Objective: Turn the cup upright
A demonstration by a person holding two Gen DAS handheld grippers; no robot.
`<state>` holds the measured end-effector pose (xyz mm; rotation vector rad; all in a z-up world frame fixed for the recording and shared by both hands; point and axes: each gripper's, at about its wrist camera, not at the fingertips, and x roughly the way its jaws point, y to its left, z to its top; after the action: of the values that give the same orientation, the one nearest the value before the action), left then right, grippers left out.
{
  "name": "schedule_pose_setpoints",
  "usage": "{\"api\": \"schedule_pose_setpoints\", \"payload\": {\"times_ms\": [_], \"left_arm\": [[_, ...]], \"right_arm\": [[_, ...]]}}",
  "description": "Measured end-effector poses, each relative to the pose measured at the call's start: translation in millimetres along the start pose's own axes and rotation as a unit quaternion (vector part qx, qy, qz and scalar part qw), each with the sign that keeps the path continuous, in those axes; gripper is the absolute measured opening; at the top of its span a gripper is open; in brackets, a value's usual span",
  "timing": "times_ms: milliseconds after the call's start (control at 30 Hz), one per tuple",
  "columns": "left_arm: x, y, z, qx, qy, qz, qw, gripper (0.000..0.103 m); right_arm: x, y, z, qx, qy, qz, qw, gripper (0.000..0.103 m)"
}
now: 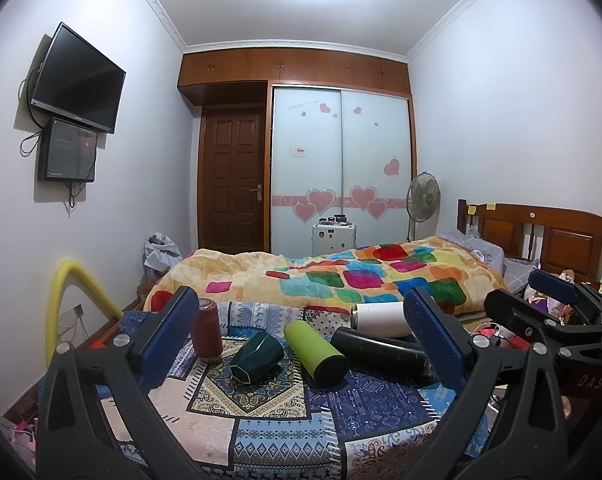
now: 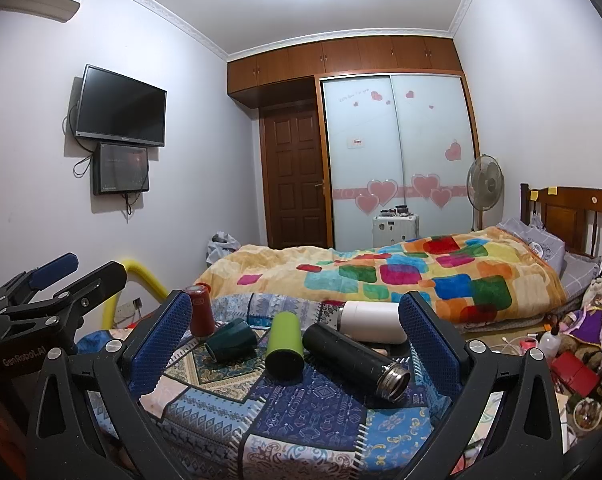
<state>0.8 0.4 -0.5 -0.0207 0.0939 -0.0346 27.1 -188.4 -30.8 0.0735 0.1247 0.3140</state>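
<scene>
both claws sit nearest the lens, blue ribbed pads on black frames. left claw (image 1: 301,332) stands with its pads wide apart, gripping nothing; right claw (image 2: 297,328) likewise spread wide and empty. each hovers short of the items, touching none.

patterned blue patchwork cloth (image 1: 285,428) covers the surface carrying the items; what lies beneath it cannot be told. behind it lies a bed under a multicoloured checked blanket (image 1: 341,272).

items, largest first:
- black cylindrical metal flask (image 2: 353,356), lying on its side, steel mouth open toward the right wrist camera, uncapped.
- white cylindrical bottle (image 2: 375,320), on its side behind the black flask, just beside it.
- lime green cylindrical tumbler (image 2: 285,340), on its side, dark base toward the cameras, close left of the black flask.
- red cylindrical can-shaped bottle (image 2: 201,312), standing upright at the far left, near the left pad of each claw.
- dark green faceted cup (image 1: 257,358), lying tipped on its side between the red bottle and the green tumbler, rim end toward the far side, faceted base toward the left wrist camera; not upright.
</scene>
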Motion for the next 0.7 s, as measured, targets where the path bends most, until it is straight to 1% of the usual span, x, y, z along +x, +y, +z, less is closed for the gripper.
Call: {"api": "schedule_pose_setpoints", "payload": {"times_ms": [700], "left_arm": [[-0.3,-2.3,-0.3,0.000,-0.001,-0.002,1.0000,0.103]], "right_arm": [[-3.5,0.7,6.3,0.003,-0.002,0.003,1.000,0.103]]}}
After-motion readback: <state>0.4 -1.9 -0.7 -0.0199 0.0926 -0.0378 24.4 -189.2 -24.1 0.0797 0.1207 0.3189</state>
